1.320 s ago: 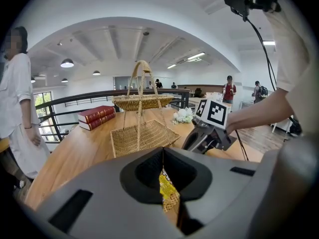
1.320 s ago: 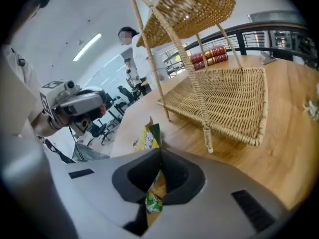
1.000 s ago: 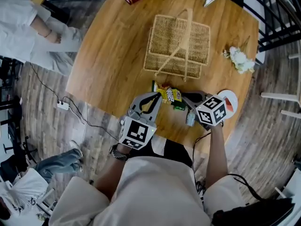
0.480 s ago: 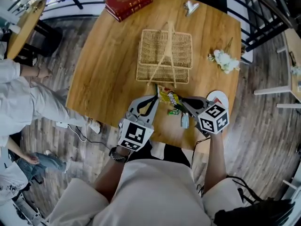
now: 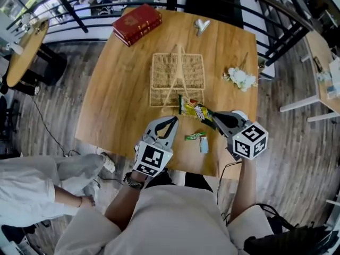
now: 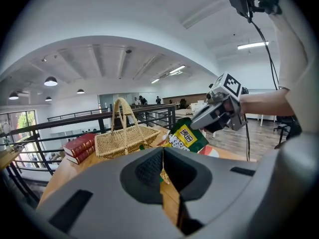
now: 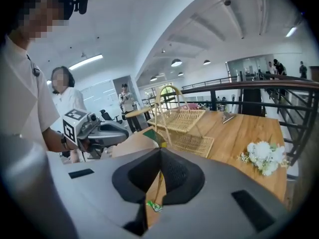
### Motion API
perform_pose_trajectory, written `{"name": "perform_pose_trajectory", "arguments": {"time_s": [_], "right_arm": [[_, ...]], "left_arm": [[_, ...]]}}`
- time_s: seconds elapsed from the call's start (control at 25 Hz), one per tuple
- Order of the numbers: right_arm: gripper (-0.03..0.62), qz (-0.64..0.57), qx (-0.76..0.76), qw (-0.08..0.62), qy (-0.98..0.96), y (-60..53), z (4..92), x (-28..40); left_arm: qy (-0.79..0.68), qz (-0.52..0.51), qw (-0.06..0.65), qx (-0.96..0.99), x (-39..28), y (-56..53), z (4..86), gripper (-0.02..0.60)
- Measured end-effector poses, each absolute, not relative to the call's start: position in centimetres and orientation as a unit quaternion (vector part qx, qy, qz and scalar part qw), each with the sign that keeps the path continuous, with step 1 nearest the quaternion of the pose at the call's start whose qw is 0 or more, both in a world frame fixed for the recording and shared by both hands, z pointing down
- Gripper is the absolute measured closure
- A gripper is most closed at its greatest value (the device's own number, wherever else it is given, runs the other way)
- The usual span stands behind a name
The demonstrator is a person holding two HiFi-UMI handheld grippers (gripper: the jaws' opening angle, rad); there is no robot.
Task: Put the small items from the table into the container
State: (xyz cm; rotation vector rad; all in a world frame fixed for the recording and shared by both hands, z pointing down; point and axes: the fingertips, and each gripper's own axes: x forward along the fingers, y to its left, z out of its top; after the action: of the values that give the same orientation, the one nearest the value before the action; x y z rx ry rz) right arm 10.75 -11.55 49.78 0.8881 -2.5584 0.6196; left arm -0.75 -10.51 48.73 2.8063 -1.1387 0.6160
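Right gripper (image 5: 213,119): jaws clamped on snack bag (image 5: 193,109), held above counter (image 5: 117,89) at basket's (image 5: 159,62) near edge. Left gripper (image 5: 170,124): jaws closed, empty. Carry your bag past rim, lower inside before releasing. Green wrapper (image 5: 195,136), blue packet (image 5: 204,144) wait on counter.

Left claw (image 5: 172,120), right claw (image 5: 213,116): closed

**Around the basket**

The basket (image 5: 178,73) stands mid-table (image 5: 114,94). Behind it to the left lie the books (image 5: 137,23), and behind it to the right lies the clip (image 5: 201,25). The flowers (image 5: 240,78) lie to its right. At its near edge is the snack packet (image 5: 194,110). Farther before the basket, a wrapper (image 5: 195,136) and a sachet (image 5: 204,144) lie side by side.
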Motion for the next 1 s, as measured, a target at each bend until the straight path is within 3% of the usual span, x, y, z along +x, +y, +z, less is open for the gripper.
{"name": "perform_pose_trajectory", "arguments": {"time_s": [0.52, 1.0], "right_arm": [[0.579, 0.178, 0.348, 0.075, -0.917, -14.7, 40.4, 15.3], [0.579, 0.151, 0.315, 0.048, -0.936, -19.7, 36.9, 13.6]], "left_arm": [[-0.364, 0.179, -0.005, 0.914, 1.4, -11.0, 45.4, 0.574], [-0.401, 0.175, -0.011, 0.899, 0.6, -12.2, 44.1, 0.574]]}}
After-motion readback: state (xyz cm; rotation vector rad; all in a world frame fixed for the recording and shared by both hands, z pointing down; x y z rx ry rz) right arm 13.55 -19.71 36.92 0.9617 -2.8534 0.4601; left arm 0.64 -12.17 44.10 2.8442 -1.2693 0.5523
